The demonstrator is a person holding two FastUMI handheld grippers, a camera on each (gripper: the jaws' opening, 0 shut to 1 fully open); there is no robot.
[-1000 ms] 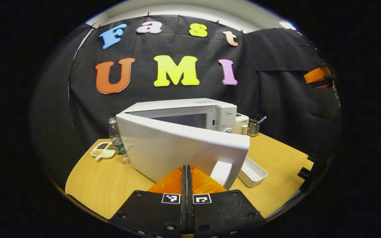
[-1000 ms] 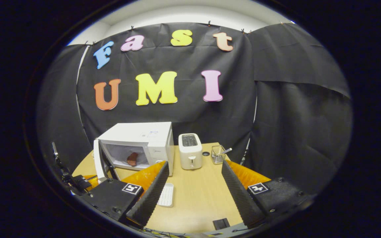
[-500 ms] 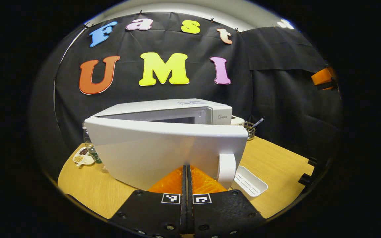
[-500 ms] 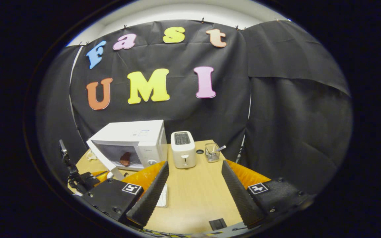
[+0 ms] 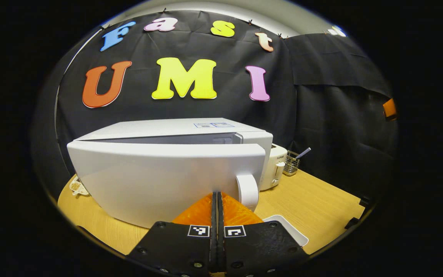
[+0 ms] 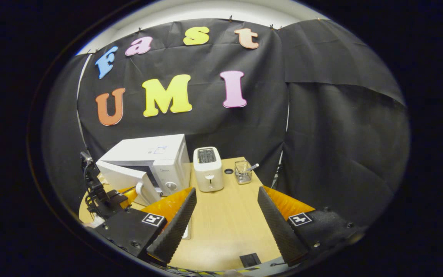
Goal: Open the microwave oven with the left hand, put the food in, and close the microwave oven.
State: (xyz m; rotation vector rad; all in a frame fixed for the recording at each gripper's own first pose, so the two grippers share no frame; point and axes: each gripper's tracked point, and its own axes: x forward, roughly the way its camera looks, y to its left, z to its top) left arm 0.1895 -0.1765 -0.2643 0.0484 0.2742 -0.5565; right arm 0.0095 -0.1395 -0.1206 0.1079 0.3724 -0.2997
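Left gripper view, left to right: small dish [image 5: 76,187] at the desk [image 5: 313,200] edge, partly behind the microwave oven [image 5: 175,134]. Microwave door [image 5: 160,181] nearly closed, a narrow gap left along its top, white handle [image 5: 247,191] at its right end. Left tool [image 5: 217,204] at bottom centre, orange fingers pressed together with nothing between, tips right up against the lower door, just left of the handle. Beside the oven's right side a white toaster [image 5: 276,166], then a wire holder [image 5: 291,163] with a utensil. White tray [image 5: 287,230] on the desk, near the tool's right side. Food hidden behind the door.

Right gripper view, left to right: left tool [image 6: 123,194] against the door front [image 6: 123,177]; microwave, toaster [image 6: 207,169], small dark disc [image 6: 228,171], wire holder [image 6: 241,172] along the desk back. Right tool [image 6: 225,209] low in front, fingers wide apart, holding nothing, over bare desk.
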